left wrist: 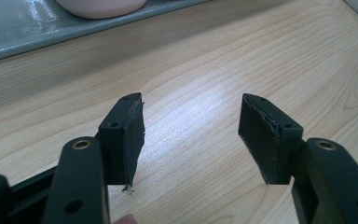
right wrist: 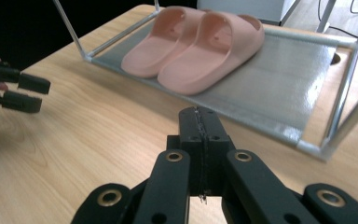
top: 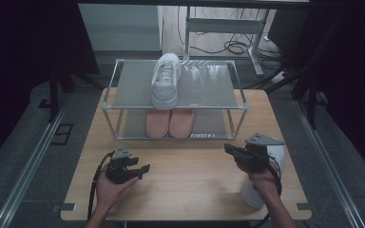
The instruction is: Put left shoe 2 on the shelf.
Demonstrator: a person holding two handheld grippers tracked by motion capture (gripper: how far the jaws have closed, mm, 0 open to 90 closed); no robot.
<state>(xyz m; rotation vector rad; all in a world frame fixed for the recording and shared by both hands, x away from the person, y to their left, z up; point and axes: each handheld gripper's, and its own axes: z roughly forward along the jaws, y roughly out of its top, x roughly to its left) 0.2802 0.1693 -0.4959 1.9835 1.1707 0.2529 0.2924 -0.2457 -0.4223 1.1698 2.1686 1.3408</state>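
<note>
A white sneaker (top: pixel 261 183) lay on its side on the table (top: pixel 190 180), at the near right edge, well in front of the rack (top: pixel 123 88) and to its right; most of it was hidden under the right hand (top: pixel 262 179), so only its pale toe and part of its upper showed. Its twin, another white sneaker (top: pixel 166 80), stood upright on the rack's top shelf, toe toward the person, and a pair of pink slides (right wrist: pixel 193 44) sat side by side on the bottom shelf, toes at the shelf's front edge. The right gripper (right wrist: pixel 200 122) was held just above the lying sneaker, pointing left and toward the rack's front right leg, its jaws clamped together with nothing between them. The left gripper (left wrist: pixel 191 135) hovered low over bare wood in front of the rack's left half, well apart from the sneaker, pointing right across the table; its jaws stood wide apart and empty. The left hand (top: pixel 111 187) gripped its tool from behind, the forearm entering from the table's near edge, a black cable looping beside it.
</note>
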